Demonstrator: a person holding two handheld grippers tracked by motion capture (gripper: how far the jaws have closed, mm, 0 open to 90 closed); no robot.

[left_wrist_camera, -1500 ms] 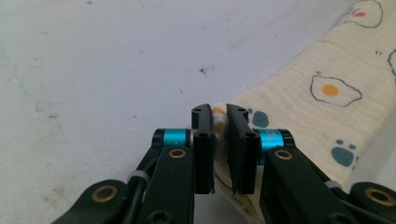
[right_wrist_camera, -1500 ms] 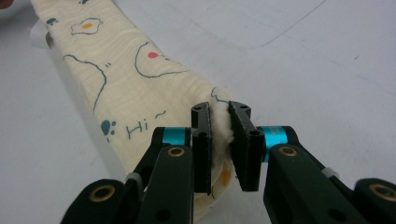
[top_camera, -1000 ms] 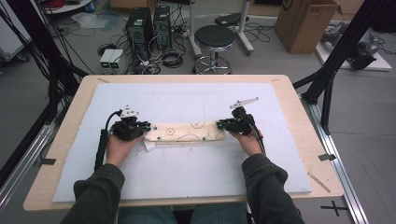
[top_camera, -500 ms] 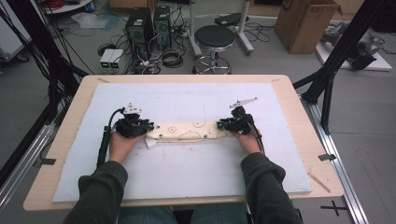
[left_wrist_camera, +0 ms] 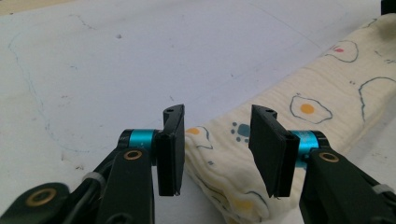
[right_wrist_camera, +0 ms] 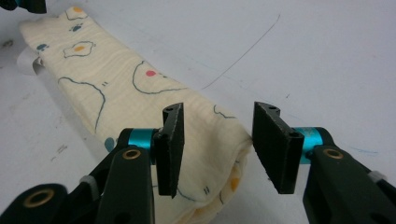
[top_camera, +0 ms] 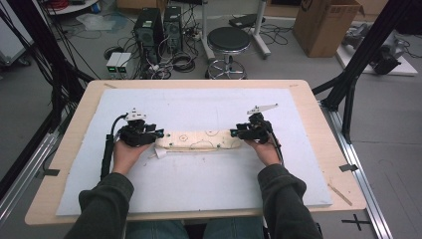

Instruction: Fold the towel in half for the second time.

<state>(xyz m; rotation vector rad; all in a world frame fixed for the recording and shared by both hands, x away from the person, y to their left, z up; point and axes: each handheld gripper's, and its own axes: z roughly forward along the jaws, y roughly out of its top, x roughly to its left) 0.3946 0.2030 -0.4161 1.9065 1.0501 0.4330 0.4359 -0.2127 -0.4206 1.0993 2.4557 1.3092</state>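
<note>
A cream cloth (top_camera: 199, 141) printed with fried eggs lies folded into a long narrow strip across the middle of the white mat (top_camera: 199, 184). My left gripper (top_camera: 158, 134) is at the strip's left end, and its open jaws straddle that end of the cloth (left_wrist_camera: 224, 154). At the strip's right end sits my right gripper (top_camera: 234, 133), also open, with the folded cloth end (right_wrist_camera: 210, 140) lying between its jaws. Neither pair of jaws presses the fabric. A small white tag (top_camera: 160, 153) pokes out below the cloth's left end.
The mat covers a wooden table (top_camera: 323, 129). Beyond the far edge stand a black stool (top_camera: 229, 42), computer towers (top_camera: 159, 25) with cables, and a cardboard box (top_camera: 326, 22). Black frame posts (top_camera: 358, 64) rise at both sides.
The cloth strip and both hands have shifted slightly toward me. Both grippers remain at the strip's ends.
</note>
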